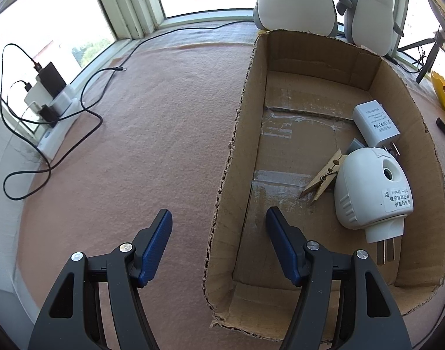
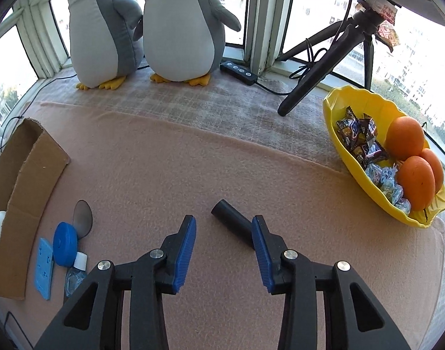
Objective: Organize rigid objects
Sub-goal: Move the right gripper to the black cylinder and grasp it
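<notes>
Penguins (image 2: 146, 26): two; oranges (image 2: 415, 157): three.

Pink blanket (image 2: 169, 157) under cardboard box (image 1: 397, 134), black tube (image 2: 231, 221), yellow bowl (image 2: 353, 163), two plush penguins (image 2: 178, 29).

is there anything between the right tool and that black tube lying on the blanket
Nothing visible. The black tube lies on the pink blanket just ahead of the right tool, its near end by the right-hand finger. The jaws stand apart, not yet pressing on it, and the blanket between them is bare.
</notes>
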{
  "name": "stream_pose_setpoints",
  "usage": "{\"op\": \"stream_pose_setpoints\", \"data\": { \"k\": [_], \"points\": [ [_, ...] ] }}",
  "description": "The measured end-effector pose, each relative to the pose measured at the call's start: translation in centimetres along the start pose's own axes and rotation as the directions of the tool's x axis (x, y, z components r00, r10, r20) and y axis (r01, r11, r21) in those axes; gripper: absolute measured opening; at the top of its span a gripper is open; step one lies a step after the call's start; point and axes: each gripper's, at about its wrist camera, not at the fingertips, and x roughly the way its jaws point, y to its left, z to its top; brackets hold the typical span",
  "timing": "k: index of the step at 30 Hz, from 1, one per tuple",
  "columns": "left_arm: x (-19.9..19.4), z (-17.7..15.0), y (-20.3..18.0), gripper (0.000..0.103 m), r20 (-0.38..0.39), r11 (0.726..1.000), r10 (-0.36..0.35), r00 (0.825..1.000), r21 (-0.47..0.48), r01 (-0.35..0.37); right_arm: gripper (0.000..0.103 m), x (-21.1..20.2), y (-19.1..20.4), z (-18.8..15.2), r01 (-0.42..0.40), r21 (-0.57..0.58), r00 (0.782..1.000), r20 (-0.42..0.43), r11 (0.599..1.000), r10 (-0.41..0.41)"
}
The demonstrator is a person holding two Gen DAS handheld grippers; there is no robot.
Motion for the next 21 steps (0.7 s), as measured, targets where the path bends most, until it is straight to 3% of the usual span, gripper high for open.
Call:
{"op": "stream_pose_setpoints", "data": {
  "k": [8,13,17,21],
  "points": [
    [0.0,0.0,0.0,0.067,-0.001,1.0,0.002,1.0,0.001,-0.002,0.035,1.7,-0.1,0.7,0.059,-0.077,0.997,-0.043,0.995,-0.062],
    [0.0,0.0,-0.1,0.067,-0.001,1.0,0.002,1.0,0.0,-0.002,0.029,2.8,0.3,0.7,0.064,-0.106,0.993,-0.096,0.992,-0.074],
    [0.0,0.1,-0.1,0.067,0.0,1.0,0.002,1.0,0.0,-0.002,0.015,3.1,0.2,0.6,0.021,-0.064,0.991,-0.134,0.998,-0.029],
    [0.0,0.0,-0.1,0.067,0.001,1.0,-0.001,1.0,-0.002,0.001,0.015,3.0,0.3,0.4,0.023,-0.038,0.989,-0.147,0.999,-0.028]
  ]
}}
